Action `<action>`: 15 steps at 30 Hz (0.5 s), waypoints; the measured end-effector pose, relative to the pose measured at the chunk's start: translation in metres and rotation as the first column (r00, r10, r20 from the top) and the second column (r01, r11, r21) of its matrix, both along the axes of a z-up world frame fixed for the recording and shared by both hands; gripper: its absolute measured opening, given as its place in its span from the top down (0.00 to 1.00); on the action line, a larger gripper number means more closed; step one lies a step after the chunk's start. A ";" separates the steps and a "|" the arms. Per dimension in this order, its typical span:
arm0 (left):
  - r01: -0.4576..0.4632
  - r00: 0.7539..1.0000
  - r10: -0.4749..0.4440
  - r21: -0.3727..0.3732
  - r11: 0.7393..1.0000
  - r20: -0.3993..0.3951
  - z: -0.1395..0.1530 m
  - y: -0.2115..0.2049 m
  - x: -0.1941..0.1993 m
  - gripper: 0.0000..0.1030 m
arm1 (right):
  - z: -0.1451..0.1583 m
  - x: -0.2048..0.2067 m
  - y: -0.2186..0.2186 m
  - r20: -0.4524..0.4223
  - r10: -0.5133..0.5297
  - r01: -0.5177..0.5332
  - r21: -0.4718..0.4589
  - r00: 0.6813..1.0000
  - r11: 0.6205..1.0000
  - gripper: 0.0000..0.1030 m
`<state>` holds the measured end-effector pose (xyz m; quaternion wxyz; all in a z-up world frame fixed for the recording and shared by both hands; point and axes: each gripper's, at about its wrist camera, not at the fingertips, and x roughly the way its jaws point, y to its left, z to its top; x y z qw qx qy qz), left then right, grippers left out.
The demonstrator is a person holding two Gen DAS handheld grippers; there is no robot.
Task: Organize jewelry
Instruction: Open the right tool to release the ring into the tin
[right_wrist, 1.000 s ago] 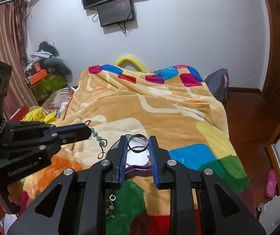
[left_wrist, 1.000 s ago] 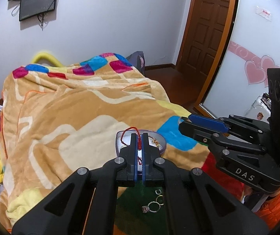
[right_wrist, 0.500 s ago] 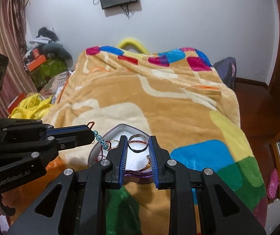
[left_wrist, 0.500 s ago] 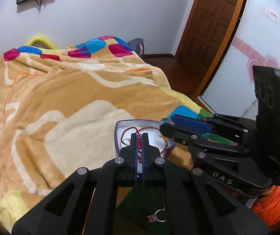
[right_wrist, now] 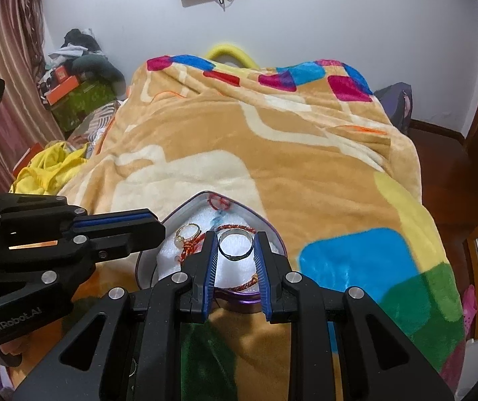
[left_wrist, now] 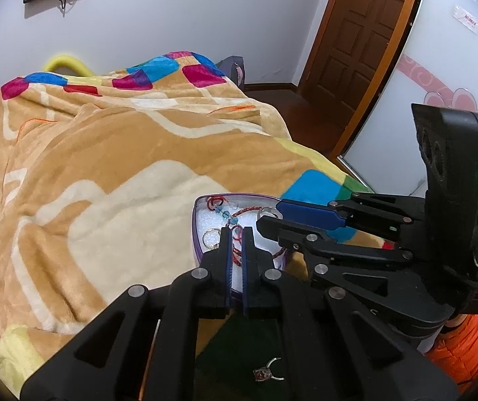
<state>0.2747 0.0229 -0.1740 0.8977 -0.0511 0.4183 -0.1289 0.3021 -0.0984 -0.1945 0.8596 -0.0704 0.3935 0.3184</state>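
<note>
A purple heart-shaped jewelry box (left_wrist: pixel 195 224) (right_wrist: pixel 274 230) with white padding sits on the bed blanket. My left gripper (left_wrist: pixel 234 234) hangs over it, its jaws slightly parted around the red cord bracelet with blue beads (left_wrist: pixel 223 213), which now lies in the box. My right gripper (right_wrist: pixel 235 239) is shut on a silver ring (right_wrist: pixel 235 246) held just above the box padding. A gold ring with a pale stone (right_wrist: pixel 185 234) and a red cord (right_wrist: pixel 219 202) lie in the box. The left gripper also shows in the right wrist view (right_wrist: pixel 118 225).
A colourful orange blanket (left_wrist: pixel 105 167) covers the bed. A loose ring with a stone (left_wrist: pixel 267 372) lies on the dark green patch near me. A brown door (left_wrist: pixel 359 40) is at the right. Clutter and yellow cloth (right_wrist: pixel 48 170) lie at the bed's left side.
Both grippers have moved down and forward over the box. The left jaws have parted a little and the red bracelet now lies in the box. The right still grips the ring.
</note>
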 end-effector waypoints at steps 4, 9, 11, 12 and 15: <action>-0.006 1.000 0.006 0.005 1.000 -0.001 0.003 0.001 -0.003 0.98 | 0.001 -0.002 0.002 0.010 0.000 0.000 -0.016 1.000 1.000 0.80; -0.020 1.000 0.019 0.016 1.000 0.012 0.010 0.005 -0.011 0.96 | 0.008 -0.007 0.003 0.030 -0.004 0.005 -0.028 1.000 1.000 0.77; -0.027 0.999 0.026 0.021 0.999 0.020 0.014 0.007 -0.015 0.94 | 0.012 -0.010 0.003 0.041 -0.006 0.007 -0.029 0.999 1.000 0.74; -0.030 0.999 0.030 0.024 0.999 0.024 0.017 0.008 -0.017 0.93 | 0.015 -0.012 0.002 0.048 -0.009 0.010 -0.028 0.999 1.000 0.71; -0.041 0.999 0.040 0.033 0.999 0.036 0.023 0.009 -0.024 0.88 | 0.021 -0.019 0.000 0.063 -0.013 0.015 -0.023 0.998 1.000 0.70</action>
